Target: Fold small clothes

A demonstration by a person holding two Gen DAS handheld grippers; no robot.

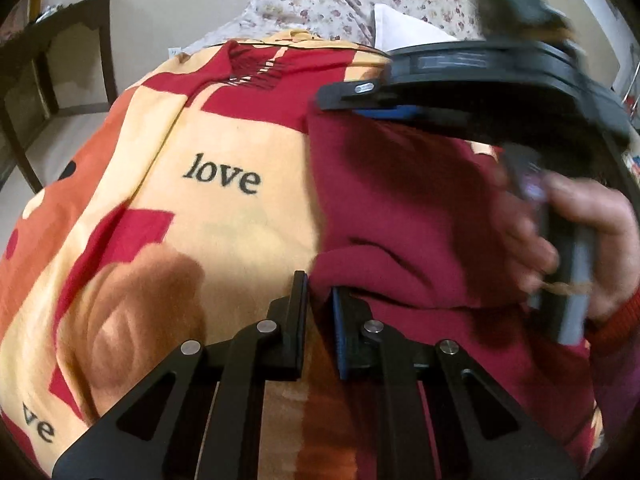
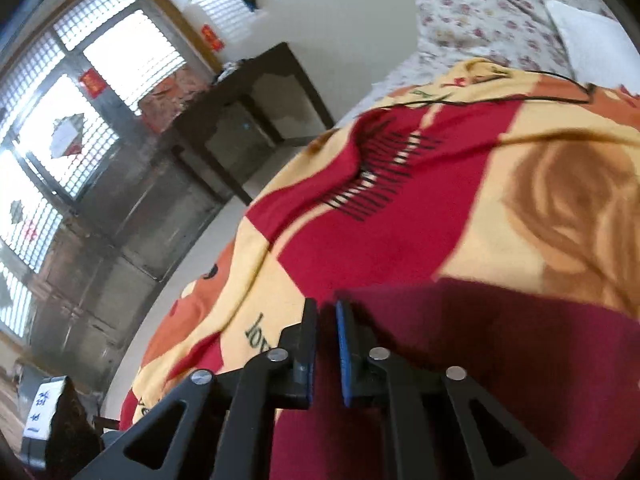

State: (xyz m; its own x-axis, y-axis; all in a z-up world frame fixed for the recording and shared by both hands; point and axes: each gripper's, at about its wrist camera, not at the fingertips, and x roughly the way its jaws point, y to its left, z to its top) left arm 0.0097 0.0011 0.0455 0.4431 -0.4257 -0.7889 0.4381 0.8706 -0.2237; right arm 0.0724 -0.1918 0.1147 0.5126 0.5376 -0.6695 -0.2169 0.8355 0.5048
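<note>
The soft, light dark-red fleece garment bends easily; our left gripper pinches its six-o'clock hem, and our right gripper stands slightly open, holding nothing.

One maroon garment, one blanket

Daylight is let in thru the window, blown out to white w/ glare. The blanket is evenly lit; soft shadows are cast on the dark red garment. Motion blur is seen at the hand. Fisheye bending and dark vignetting are shown at the edges.
</note>
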